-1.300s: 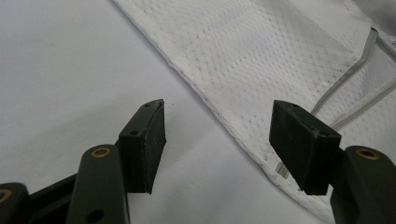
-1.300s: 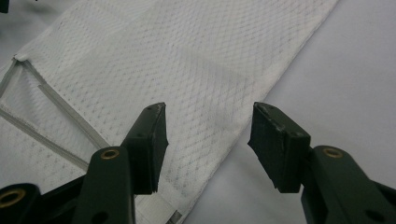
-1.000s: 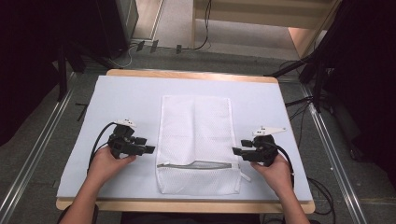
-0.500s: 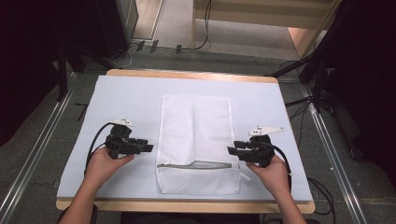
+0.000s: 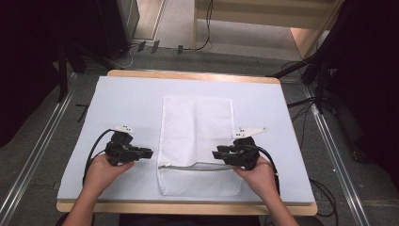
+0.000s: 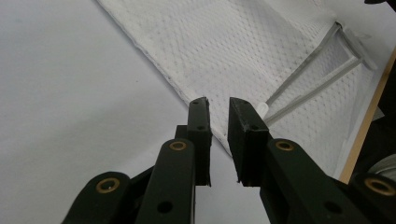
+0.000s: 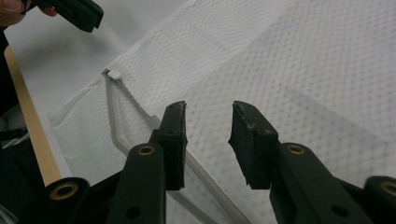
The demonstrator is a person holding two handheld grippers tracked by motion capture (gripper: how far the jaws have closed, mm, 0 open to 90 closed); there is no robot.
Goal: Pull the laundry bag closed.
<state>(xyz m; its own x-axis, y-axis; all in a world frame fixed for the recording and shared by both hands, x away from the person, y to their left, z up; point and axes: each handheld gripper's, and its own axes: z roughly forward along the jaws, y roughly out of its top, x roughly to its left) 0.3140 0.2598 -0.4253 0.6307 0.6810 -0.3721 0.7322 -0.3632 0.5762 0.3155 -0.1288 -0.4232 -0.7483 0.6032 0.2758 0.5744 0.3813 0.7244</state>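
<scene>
Here I have the white mesh laundry bag [image 5: 197, 141] lying flat in the middle of the counter [image 5: 127, 99], on its pale blue cover, with its grey zipper [image 5: 195, 166] running across near the edge closest to me. From the high view I see both hands at once: the left claw [image 5: 149, 153] sits just beside the bag's left edge, and the right claw [image 5: 215, 154] reaches in over its right side, just above the zipper line. That view is too coarse to show the jaw gaps. The left gripper view settles it for that side: the left claw [image 6: 218, 103] has just been closing, its jaws stand a narrow gap apart with nothing between them, tips over the bag's hem. The right gripper view shows the right claw [image 7: 208, 109] wider apart, also just closing, empty, hovering over the mesh, and it shows the zipper [image 7: 123, 116] partly parted, with the other claw at the top left corner. I cannot tell whether anything is inside the bag.
</scene>
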